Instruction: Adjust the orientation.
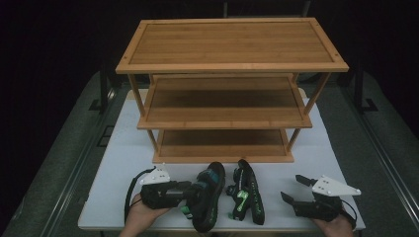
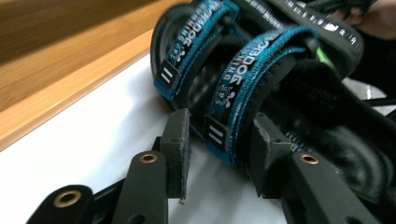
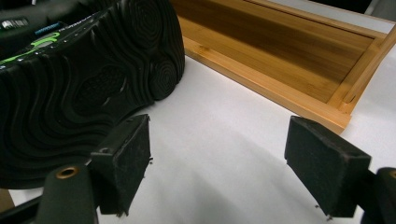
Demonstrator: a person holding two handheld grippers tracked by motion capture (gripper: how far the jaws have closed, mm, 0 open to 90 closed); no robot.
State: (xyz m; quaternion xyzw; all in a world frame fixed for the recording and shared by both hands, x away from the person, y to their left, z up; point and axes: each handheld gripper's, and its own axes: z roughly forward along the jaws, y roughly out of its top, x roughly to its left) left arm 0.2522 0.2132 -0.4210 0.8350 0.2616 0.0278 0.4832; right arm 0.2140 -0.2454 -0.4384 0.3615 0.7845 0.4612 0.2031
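On the white table (image 1: 123,153), just in front of the bamboo shoe rack (image 1: 232,66), lie two black sandals. The left gripper (image 1: 190,190) has its jaws around the rear blue strap (image 2: 233,100) of the left sandal (image 1: 207,195), pads beside the strap; whether they press it cannot be told. The right gripper (image 1: 292,190) rests nearby, jaws spread wide and empty, beside the right sandal (image 1: 247,195), which lies on its side.

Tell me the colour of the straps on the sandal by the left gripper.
Teal-blue straps with pale lettering, on a black sandal; clearest in the left gripper view.
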